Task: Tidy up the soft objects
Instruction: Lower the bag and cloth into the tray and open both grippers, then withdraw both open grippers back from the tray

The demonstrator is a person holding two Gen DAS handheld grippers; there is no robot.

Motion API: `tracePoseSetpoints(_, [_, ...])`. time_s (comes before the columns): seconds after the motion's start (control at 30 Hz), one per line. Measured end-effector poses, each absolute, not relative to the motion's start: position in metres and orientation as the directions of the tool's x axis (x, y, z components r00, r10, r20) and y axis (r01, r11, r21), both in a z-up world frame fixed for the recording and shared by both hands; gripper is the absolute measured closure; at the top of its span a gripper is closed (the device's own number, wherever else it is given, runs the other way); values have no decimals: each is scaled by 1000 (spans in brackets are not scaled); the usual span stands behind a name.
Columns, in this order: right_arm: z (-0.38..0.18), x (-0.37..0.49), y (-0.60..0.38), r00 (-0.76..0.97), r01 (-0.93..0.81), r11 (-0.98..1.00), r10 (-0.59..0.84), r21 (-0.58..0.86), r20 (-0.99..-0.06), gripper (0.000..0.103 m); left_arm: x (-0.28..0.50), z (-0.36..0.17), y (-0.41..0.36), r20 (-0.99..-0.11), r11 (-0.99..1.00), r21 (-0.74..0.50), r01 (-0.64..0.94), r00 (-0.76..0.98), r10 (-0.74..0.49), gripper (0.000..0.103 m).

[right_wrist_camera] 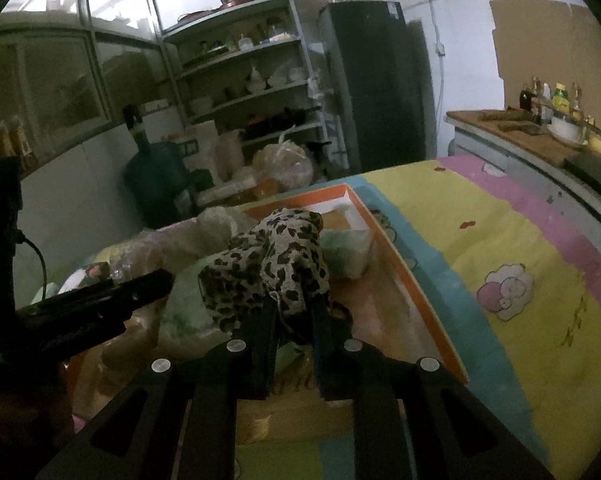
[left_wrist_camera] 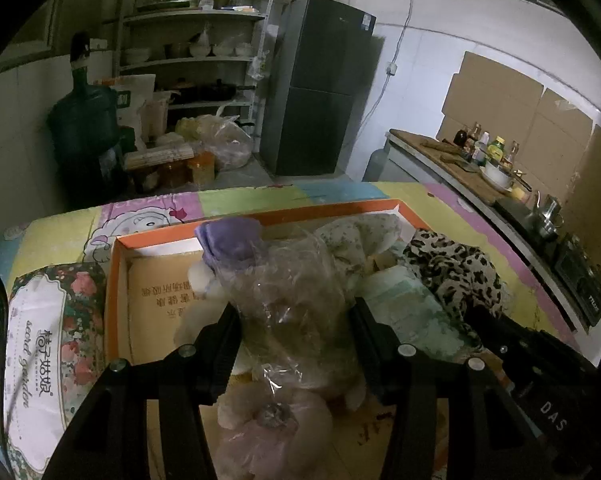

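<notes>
An orange-rimmed cardboard box [left_wrist_camera: 118, 280] holds a heap of soft things. A plush toy wrapped in clear plastic [left_wrist_camera: 296, 300] lies at its middle, a purple cloth [left_wrist_camera: 230, 238] at its far end. A crumpled leopard-print fabric [right_wrist_camera: 276, 260] sits toward the box's right side.

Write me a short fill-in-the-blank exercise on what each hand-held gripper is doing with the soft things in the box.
1. The right hand-held gripper is shut on the ____-print cloth.
2. The left hand-held gripper grips a plush toy wrapped in clear ____.
3. Both soft things are over a shallow box with an ____ rim.
4. The plush toy wears a ____ hat.

Missing words: leopard; plastic; orange; purple
</notes>
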State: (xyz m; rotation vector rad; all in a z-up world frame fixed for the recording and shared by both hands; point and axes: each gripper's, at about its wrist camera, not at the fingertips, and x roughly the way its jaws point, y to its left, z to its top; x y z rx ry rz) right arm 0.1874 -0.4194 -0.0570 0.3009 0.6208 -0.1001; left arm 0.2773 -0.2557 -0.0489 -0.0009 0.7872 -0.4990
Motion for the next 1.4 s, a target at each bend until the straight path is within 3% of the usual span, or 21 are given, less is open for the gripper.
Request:
tracePoseSetpoints(0.13, [-59,188,-419,807,185,951,-3,248,-591,80,277,-48,-256,-675,883,-183,433,598,-433,49])
tracePoseSetpoints(0.23, [-59,188,-419,809,188,948,-1,257,-588,71,277,-47,-256,-670,882,-179,436,602,-434,49])
tracePoseSetpoints(0.3, [-59,188,-419,810,192,947,-6,257,-586,60,276,-47,-258,-673,886,-162,434,608,-421,47])
tracePoseSetpoints(0.5, [-58,186,-419,816,201,945,-17,257,-578,48,274,-41,-257,-659,889,-154,432,625,-418,38])
tracePoseSetpoints(0.57, [-57,185,-420,818,202,945,-18,258,-575,48,273,-39,-255,-652,889,-157,430,631,-420,34])
tracePoseSetpoints(0.87, [-50,176,-422,832,206,942,-27,265,-554,37,262,-29,-248,-617,897,-155,414,669,-415,33])
tracePoseSetpoints(1.4, [-29,151,-415,857,215,942,-55,258,-513,36,233,-12,-229,-565,911,-131,390,726,-392,33])
